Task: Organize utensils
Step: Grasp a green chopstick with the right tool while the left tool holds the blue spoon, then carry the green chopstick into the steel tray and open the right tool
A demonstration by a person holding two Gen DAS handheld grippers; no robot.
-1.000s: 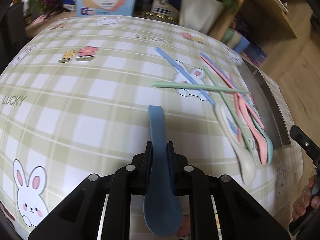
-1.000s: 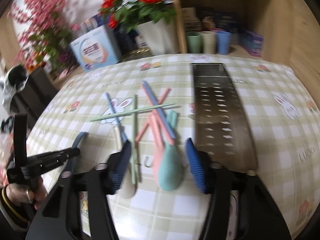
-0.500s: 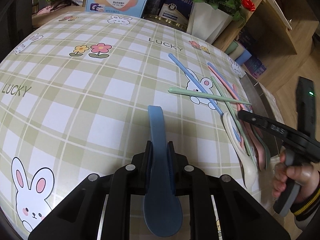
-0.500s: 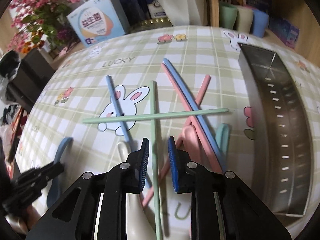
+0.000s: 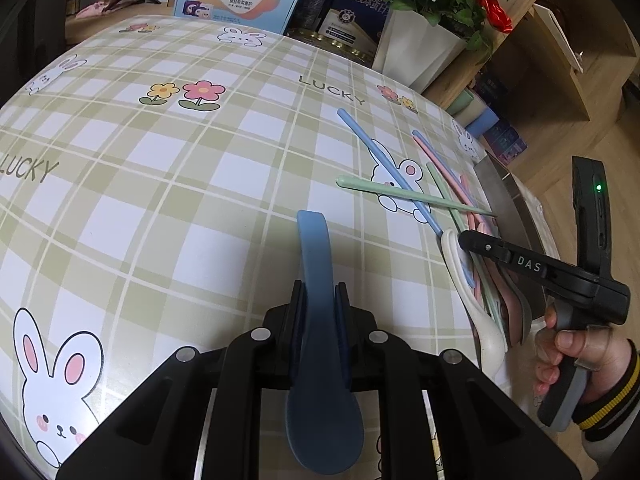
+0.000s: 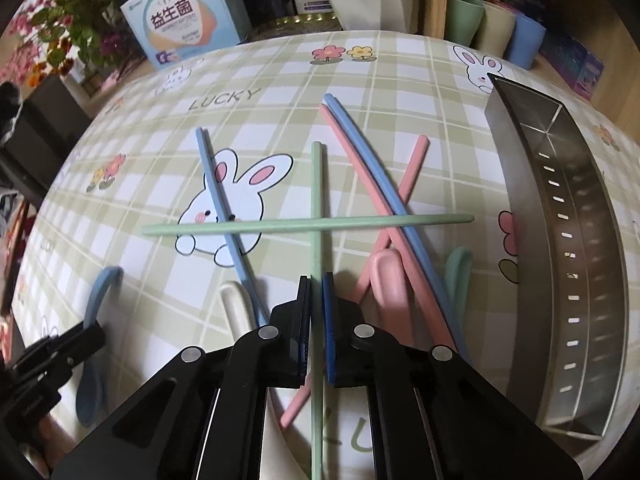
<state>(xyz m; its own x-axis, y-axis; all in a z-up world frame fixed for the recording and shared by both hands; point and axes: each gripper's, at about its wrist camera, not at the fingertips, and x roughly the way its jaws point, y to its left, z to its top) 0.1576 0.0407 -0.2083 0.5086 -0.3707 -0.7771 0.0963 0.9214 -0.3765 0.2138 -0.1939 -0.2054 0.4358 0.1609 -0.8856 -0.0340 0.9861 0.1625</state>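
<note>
Chopsticks and spoons lie crossed on a checked rabbit-print tablecloth (image 6: 280, 60) as two handheld grippers work the pile. The right gripper (image 6: 317, 292), jaws just drawn together, is clamped on an upright green chopstick (image 6: 316, 184) at 6 o'clock of the heap, beneath a second green chopstick (image 6: 304, 224) lying crosswise. A steel tray (image 6: 560, 216) stands at 3 o'clock of the pile. At 9 o'clock, the left gripper (image 5: 319, 300) is nearly closed around the handle of a blue spoon (image 5: 320, 380), its bowl toward the camera. A hand (image 5: 568, 360) grips the right tool's handle.
</note>
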